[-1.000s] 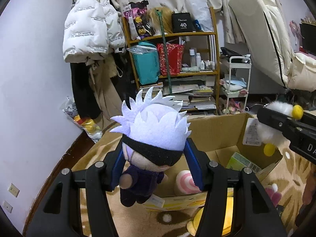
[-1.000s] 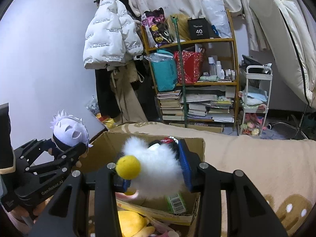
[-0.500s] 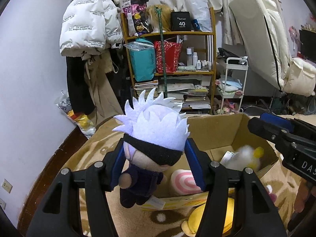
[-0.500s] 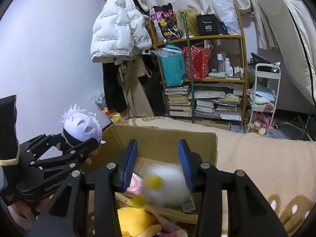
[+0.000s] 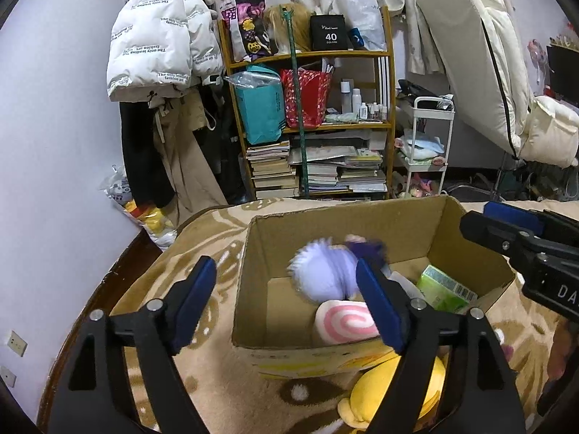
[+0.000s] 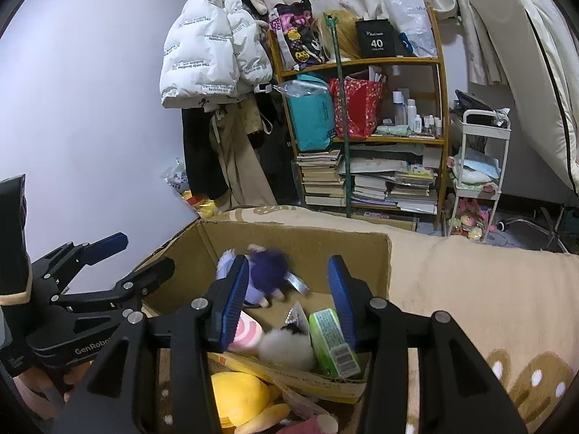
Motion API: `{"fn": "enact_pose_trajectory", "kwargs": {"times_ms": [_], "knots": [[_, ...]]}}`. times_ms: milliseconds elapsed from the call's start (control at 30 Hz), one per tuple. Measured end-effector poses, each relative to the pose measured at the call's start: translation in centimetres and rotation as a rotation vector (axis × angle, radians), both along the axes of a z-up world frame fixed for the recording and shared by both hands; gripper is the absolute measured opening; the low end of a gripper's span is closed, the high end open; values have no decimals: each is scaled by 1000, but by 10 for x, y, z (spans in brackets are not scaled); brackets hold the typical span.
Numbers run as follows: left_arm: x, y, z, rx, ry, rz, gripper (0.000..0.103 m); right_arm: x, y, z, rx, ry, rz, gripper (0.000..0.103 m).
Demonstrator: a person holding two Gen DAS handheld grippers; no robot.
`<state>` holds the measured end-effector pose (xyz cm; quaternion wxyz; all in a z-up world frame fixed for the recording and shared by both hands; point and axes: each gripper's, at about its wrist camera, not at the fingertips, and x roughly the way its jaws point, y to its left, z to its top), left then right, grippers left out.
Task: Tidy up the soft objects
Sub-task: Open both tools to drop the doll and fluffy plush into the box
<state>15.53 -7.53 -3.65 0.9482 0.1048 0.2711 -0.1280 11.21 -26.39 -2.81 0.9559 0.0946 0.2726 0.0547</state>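
The white-haired doll in a purple suit [image 5: 325, 271] is blurred, tumbling head down inside the cardboard box [image 5: 253, 253]. My left gripper [image 5: 286, 302] hangs over the box's near wall, its jaws opening, with nothing pressed between the pads. My right gripper [image 6: 289, 300] is over the same box, its jaws opening and empty. Below it lie a white fluffy plush [image 6: 286, 347], a pink-swirl plush [image 6: 246, 332], a green packet [image 6: 333, 343] and the doll [image 6: 264, 275]. The left gripper [image 6: 143, 253] shows at the left in the right wrist view.
The box stands on a beige patterned blanket [image 5: 202, 238]. A yellow plush [image 5: 398, 390] lies against the box's near side. Behind are a wooden shelf [image 5: 311, 123] with books and bags, hanging coats [image 5: 159, 43], a white trolley [image 5: 427, 144] and a wall to the left.
My left gripper has opened and let go of the doll, which has dropped into the box. The right gripper released the white fluffy plush, which now lies in the box, and its jaws widened.
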Motion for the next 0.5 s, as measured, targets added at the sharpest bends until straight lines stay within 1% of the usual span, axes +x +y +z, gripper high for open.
{"fn": "enact_pose_trajectory", "kwargs": {"times_ms": [67,133,167,233,267,400,500], "knots": [[-2,2,1,5,0,8,86,-3,-2,0,10,7,-12,58],[-5,4,3,12,-3,17,90,-7,-2,3,11,12,-17,61],[-7,5,4,14,-5,22,94,-9,-2,4,7,12,-19,63],[-12,8,7,12,-11,31,97,-14,-1,7,0,9,-17,79],[-14,10,8,11,-11,33,97,-17,-1,9,-1,5,-18,84],[-25,16,12,11,2,38,97,-29,2,16,-4,4,-19,90],[-35,23,14,-1,21,37,97,-37,3,19,-6,8,-25,91]]}}
